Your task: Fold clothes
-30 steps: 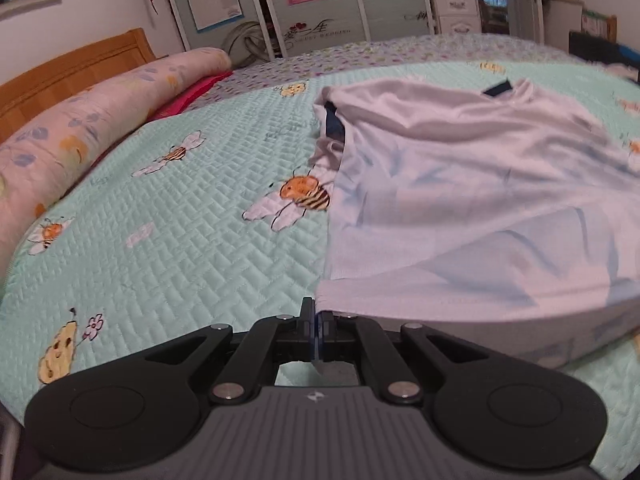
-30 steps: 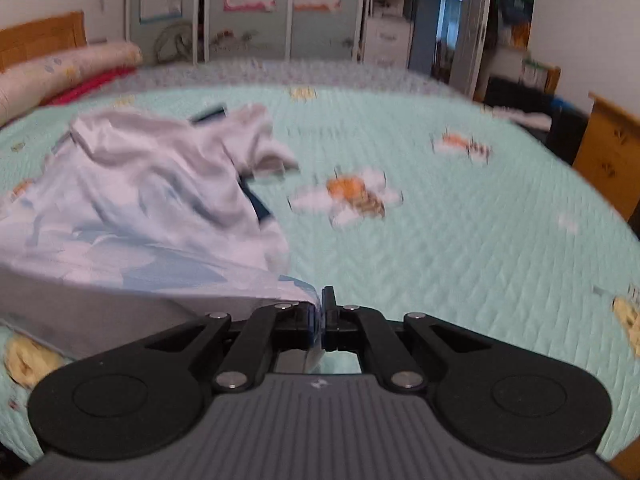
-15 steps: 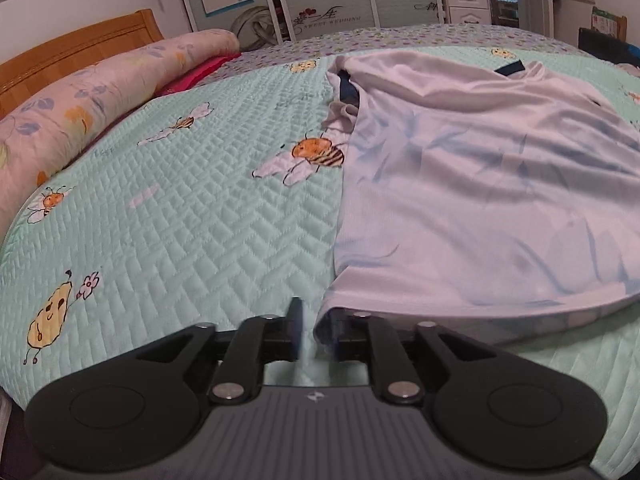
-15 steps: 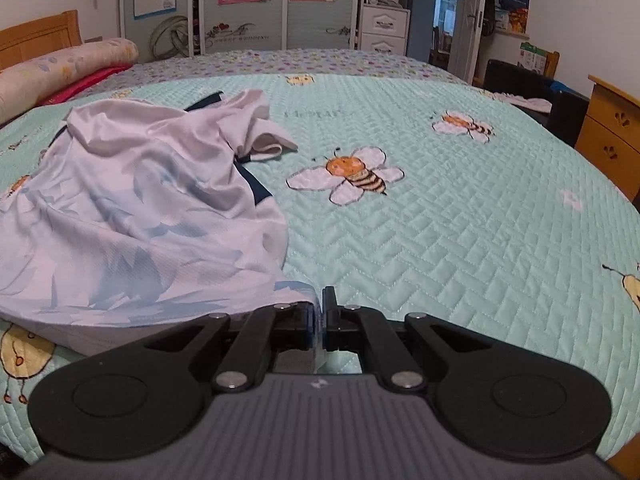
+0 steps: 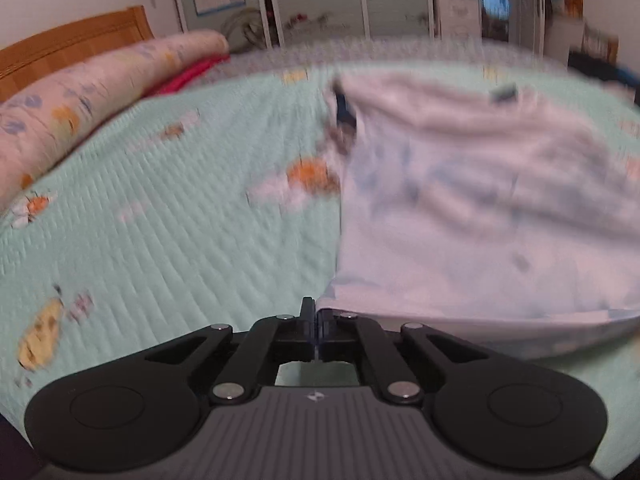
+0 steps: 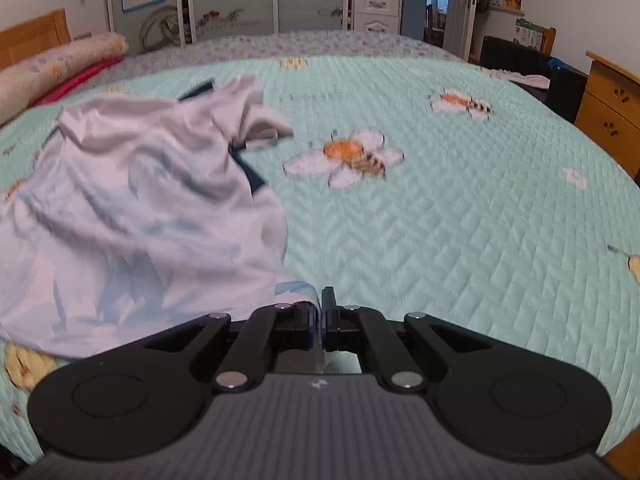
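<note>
A white T-shirt [image 5: 472, 208] with pale blue print and a dark collar lies crumpled on the mint quilted bedspread [image 5: 168, 248]. In the blurred left wrist view, my left gripper [image 5: 315, 320] is shut, and the shirt's near left hem corner runs into its jaws. In the right wrist view, the same shirt [image 6: 132, 208] spreads to the left. My right gripper [image 6: 321, 312] is shut on its near right hem corner, and a bit of cloth shows below the closed jaws. The hem between the two grippers is lifted slightly off the bed.
A long floral bolster [image 5: 92, 92] and a wooden headboard [image 5: 72, 44] line the left side. A wooden drawer cabinet [image 6: 612, 108] stands at the bed's right edge. Wardrobe doors [image 6: 240, 0] are beyond the far end. Bee prints [image 6: 348, 156] dot the bedspread.
The left jaws stood apart beside the hem half a second ago and are now shut on its corner. The left view has shifted and blurred. The right gripper has kept its grip.
</note>
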Tool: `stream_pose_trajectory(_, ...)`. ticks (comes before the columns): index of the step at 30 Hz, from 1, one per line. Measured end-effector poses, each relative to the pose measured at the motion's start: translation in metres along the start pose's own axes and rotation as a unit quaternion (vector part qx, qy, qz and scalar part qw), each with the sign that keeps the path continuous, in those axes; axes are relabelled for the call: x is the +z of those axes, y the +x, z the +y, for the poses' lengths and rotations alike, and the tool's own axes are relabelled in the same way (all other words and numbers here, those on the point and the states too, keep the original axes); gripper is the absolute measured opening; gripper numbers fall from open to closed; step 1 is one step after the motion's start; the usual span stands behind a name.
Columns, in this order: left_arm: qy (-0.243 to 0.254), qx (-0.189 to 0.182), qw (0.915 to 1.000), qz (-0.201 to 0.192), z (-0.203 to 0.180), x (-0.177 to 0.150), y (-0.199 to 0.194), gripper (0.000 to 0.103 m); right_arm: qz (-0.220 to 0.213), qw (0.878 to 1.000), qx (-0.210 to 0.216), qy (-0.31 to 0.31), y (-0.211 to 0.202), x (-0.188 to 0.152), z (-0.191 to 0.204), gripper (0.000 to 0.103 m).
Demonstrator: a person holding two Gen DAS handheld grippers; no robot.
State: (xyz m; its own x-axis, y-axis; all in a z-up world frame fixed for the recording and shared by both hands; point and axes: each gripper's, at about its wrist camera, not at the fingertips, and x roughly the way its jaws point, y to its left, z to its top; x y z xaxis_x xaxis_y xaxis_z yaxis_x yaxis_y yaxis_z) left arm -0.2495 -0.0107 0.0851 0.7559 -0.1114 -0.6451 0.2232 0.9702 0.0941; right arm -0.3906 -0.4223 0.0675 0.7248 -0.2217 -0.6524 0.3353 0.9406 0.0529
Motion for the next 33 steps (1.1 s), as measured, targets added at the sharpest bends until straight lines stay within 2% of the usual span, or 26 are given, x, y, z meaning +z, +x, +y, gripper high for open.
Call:
stream_pose_trajectory(3,-0.011,-0.008,0.9991,-0.041,0.012,0.034,-0.047,0.000,-0.028,0.998,0.032,0.044,-0.028,0.028,-0.009,0.001)
stream_pose_trajectory(5,0.008,0.000,0.9976,-0.068,0.014,0.048,-0.080,0.000,-0.054,0.995,0.055,0.061,-0.053,0.043,-0.011,0.001)
stream_pose_trajectory(7,0.033,0.013,0.9957,-0.085,0.013,0.054,-0.098,0.000,-0.072,0.994,0.057,0.050,-0.071,0.046,-0.008,0.001)
stream_pose_trajectory(9,0.049,0.034,0.9962,-0.064,0.013,0.047,-0.089,0.000,-0.069,0.996,0.050,0.037,-0.069,0.039,-0.006,0.001)
stream_pose_trajectory(11,0.038,0.048,0.9980,-0.012,0.018,0.034,-0.062,0.000,-0.043,0.998,0.041,0.024,-0.051,0.025,-0.002,0.001)
stream_pose_trajectory(15,0.070,0.086,0.9932,0.036,0.011,0.005,-0.026,0.004,-0.002,1.000,0.026,0.000,-0.021,-0.002,0.005,0.002)
stream_pose_trajectory(18,0.070,0.092,0.9918,0.054,0.010,-0.007,-0.011,0.004,0.005,1.000,0.019,-0.012,-0.013,-0.009,0.008,0.002)
stream_pose_trajectory(21,0.063,0.099,0.9917,0.052,0.014,-0.014,-0.006,0.005,0.008,1.000,0.011,-0.026,-0.010,-0.012,0.010,0.013)
stream_pose_trajectory(25,0.038,0.099,0.9921,0.068,0.018,-0.027,0.005,0.008,0.007,0.999,0.005,-0.037,-0.008,-0.015,0.011,0.013)
stream_pose_trajectory(26,0.034,0.099,0.9920,0.070,0.018,-0.031,0.008,0.010,0.008,0.999,0.005,-0.041,-0.008,-0.017,0.012,0.013)
stream_pose_trajectory(28,0.028,0.105,0.9909,0.080,0.020,-0.040,0.015,0.020,0.010,0.999,0.005,-0.042,-0.007,-0.017,0.013,0.013)
stream_pose_trajectory(29,0.024,0.108,0.9905,0.082,0.021,-0.043,0.018,0.028,0.011,0.999,0.009,-0.035,-0.008,-0.016,0.012,0.013)
stream_pose_trajectory(31,0.022,0.102,0.9910,0.085,0.025,-0.042,0.023,0.029,0.019,0.999,0.032,0.007,-0.009,-0.009,0.005,0.013)
stream_pose_trajectory(32,0.023,0.095,0.9915,0.086,0.027,-0.041,0.025,0.027,0.023,0.998,0.045,0.034,-0.008,-0.004,-0.001,0.012)
stream_pose_trajectory(33,0.024,0.089,0.9920,0.087,0.029,-0.038,0.026,0.019,0.025,0.997,0.053,0.056,-0.007,0.001,-0.007,0.012)
